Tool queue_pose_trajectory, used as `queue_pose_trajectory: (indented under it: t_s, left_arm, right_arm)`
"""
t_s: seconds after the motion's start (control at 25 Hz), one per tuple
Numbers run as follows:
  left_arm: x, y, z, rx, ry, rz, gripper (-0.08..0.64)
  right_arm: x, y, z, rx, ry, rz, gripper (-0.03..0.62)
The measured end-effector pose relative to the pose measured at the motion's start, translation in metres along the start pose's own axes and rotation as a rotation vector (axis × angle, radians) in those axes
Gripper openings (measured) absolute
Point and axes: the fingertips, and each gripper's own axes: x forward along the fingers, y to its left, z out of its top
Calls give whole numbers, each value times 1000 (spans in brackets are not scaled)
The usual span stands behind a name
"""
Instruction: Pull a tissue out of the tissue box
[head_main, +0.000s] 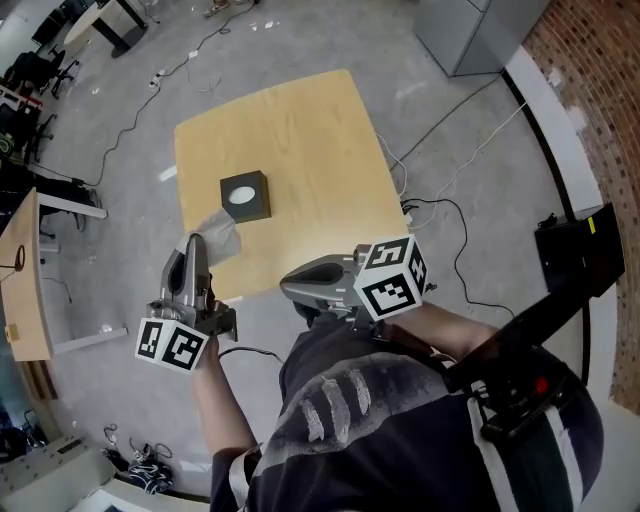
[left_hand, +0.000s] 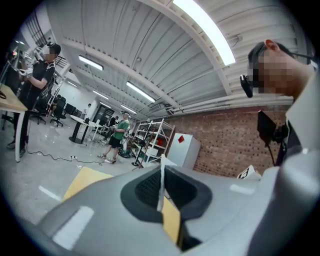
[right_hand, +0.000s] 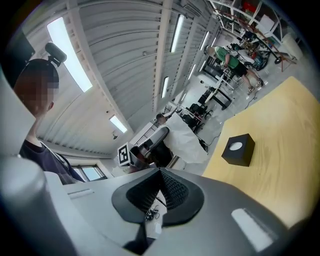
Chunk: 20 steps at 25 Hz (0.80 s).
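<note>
Out on the square pale-wood table (head_main: 300, 120), left of centre: the small black cube-shaped tissue box (head_main: 245, 196), white oval opening facing up. To the right, just off the table's near edge: right gripper (head_main: 284, 290), jaws shut on nothing. To the left, over the near-left edge: left gripper (head_main: 196, 246), jaws closed on a thin, translucent white tissue (head_main: 220, 232) that hangs near the box but apart from its opening.

Judged as the closing step, the sheet seemingly drawn free. Calls next for carrying the tissue clear of the box, then setting it down or letting go.

No brand, label or readable writing anywhere; only black-and-white square markers on each gripper's cube (head_main: 390, 280).
</note>
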Motion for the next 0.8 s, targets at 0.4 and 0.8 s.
queue_pose_trajectory:
  t_s: [0.4,0.8]
  left_arm:
    - [-57,-23,10,7,-51,-10,3]
    - [-163,-17,20,21,-67,-69,3]
  right_arm:
    - [26,26,-23,-19,52,26,-3]
    - [101,93,-80,-49,81,20,-3]
